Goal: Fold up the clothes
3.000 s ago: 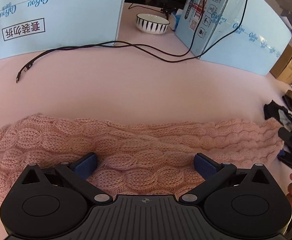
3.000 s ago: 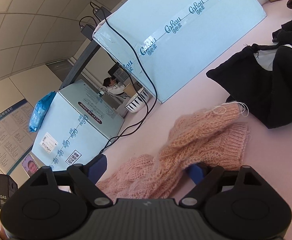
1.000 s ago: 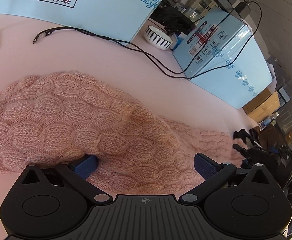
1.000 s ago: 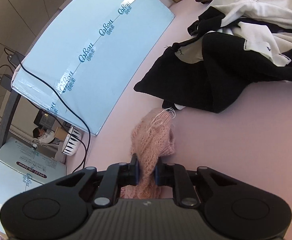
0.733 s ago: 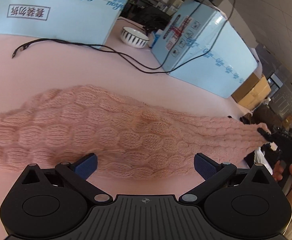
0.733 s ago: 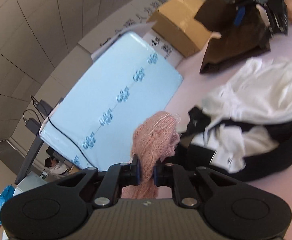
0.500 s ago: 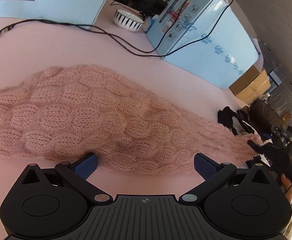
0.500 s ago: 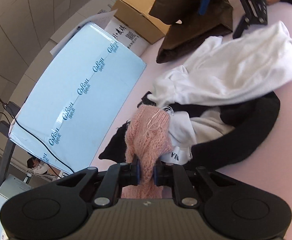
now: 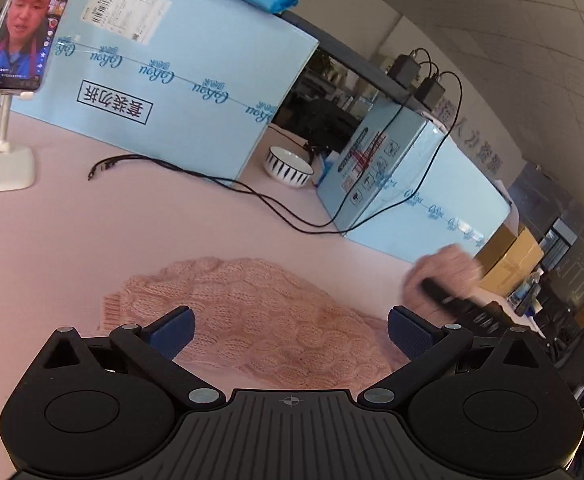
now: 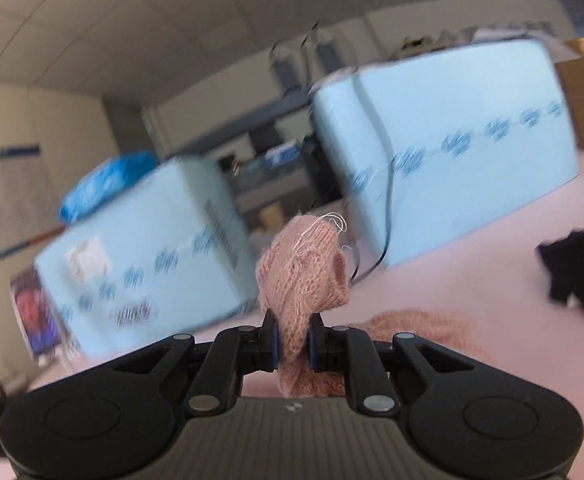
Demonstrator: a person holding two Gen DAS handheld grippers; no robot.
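A pink cable-knit garment (image 9: 252,312) lies bunched on the pink table, just ahead of my left gripper (image 9: 290,330), which hovers over its near edge, open, holding nothing. My right gripper (image 10: 293,340) is shut on one end of the knit (image 10: 304,276); the cloth stands up between the pads, and the jaws are opening slightly. In the left wrist view the right gripper (image 9: 448,300) shows blurred at the right, carrying that pink end (image 9: 444,268) above the table. More of the knit (image 10: 420,328) lies below the right gripper.
Light blue cartons (image 9: 180,80) (image 10: 452,152) stand along the back. A phone on a white stand (image 9: 16,28) is at far left. A black cable (image 9: 220,184) crosses the table and a striped bowl (image 9: 288,166) sits between cartons. Dark clothes (image 10: 580,276) lie at the right.
My right gripper swung left with the knit end, away from the clothes pile toward the blue cartons, rolling as it went. The left gripper drew back and rose; the knit now lies shorter and bunched.
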